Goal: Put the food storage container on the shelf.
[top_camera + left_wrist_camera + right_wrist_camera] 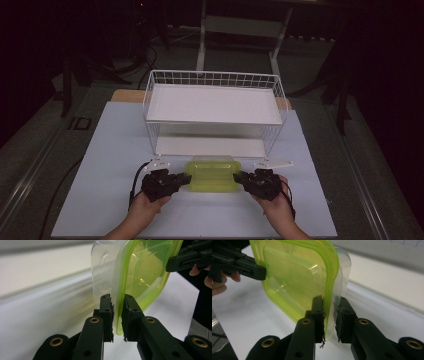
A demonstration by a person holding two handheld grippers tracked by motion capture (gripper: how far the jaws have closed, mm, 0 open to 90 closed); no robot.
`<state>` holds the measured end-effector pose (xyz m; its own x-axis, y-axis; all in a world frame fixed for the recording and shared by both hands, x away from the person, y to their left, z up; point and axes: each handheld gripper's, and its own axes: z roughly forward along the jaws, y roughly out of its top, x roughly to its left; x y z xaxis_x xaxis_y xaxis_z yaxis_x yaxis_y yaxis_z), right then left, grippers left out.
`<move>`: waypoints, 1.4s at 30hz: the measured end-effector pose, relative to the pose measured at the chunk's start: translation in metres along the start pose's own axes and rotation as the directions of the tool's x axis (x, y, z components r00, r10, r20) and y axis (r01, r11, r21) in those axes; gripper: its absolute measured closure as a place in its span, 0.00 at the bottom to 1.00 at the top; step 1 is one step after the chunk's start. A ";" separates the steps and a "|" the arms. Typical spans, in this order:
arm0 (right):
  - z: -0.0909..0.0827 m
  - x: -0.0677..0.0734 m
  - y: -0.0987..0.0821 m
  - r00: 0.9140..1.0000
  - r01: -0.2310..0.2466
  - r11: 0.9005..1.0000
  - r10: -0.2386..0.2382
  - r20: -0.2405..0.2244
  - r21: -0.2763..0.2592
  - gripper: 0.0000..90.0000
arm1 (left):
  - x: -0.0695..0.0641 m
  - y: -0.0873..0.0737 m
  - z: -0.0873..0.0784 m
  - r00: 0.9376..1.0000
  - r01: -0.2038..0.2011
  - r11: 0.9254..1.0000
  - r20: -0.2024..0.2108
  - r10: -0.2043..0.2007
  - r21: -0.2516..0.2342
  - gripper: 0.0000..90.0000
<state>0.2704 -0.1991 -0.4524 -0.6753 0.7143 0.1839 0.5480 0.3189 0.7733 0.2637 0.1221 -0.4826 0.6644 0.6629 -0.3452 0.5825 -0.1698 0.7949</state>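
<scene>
1. The box [213, 175], green-lidded, sits in front of the rack [215, 107], on the table [100, 195].
2. Left gripper [188, 179] is clamped on its left rim.
3. Right gripper [236, 176] grips the right rim, seemingly tight.

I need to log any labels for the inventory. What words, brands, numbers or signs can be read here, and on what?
None can be read.
The green container has raised moulded marks on its clear wall, too blurred to read.
The wire shelf and the table show no text.
</scene>
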 end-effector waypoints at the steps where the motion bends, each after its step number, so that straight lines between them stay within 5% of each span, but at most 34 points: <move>1: -0.001 -0.001 0.002 1.000 0.002 1.000 -0.002 0.004 -0.006 0.87 | 0.000 0.003 0.000 1.000 -0.005 1.000 -0.002 0.005 -0.006 0.89; 10: 0.006 -0.015 0.013 0.999 -0.035 0.999 0.035 0.020 -0.024 0.88 | 0.014 0.021 0.012 1.000 -0.026 1.000 -0.012 0.026 -0.016 0.90; 28: 0.050 -0.046 0.023 0.991 -0.103 0.995 0.102 0.083 0.008 0.86 | 0.052 0.026 0.048 0.999 0.030 1.000 -0.032 -0.030 -0.010 0.89; 42: 0.065 -0.054 0.032 0.991 -0.069 0.998 0.066 0.116 0.016 0.86 | 0.064 0.031 0.057 0.997 0.049 0.999 -0.052 -0.050 -0.013 0.89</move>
<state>0.3564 -0.1872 -0.4774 -0.5755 0.8014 0.1631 0.6007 0.2789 0.7493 0.3508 0.1183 -0.5089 0.6089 0.7079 -0.3580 0.6086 -0.1275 0.7832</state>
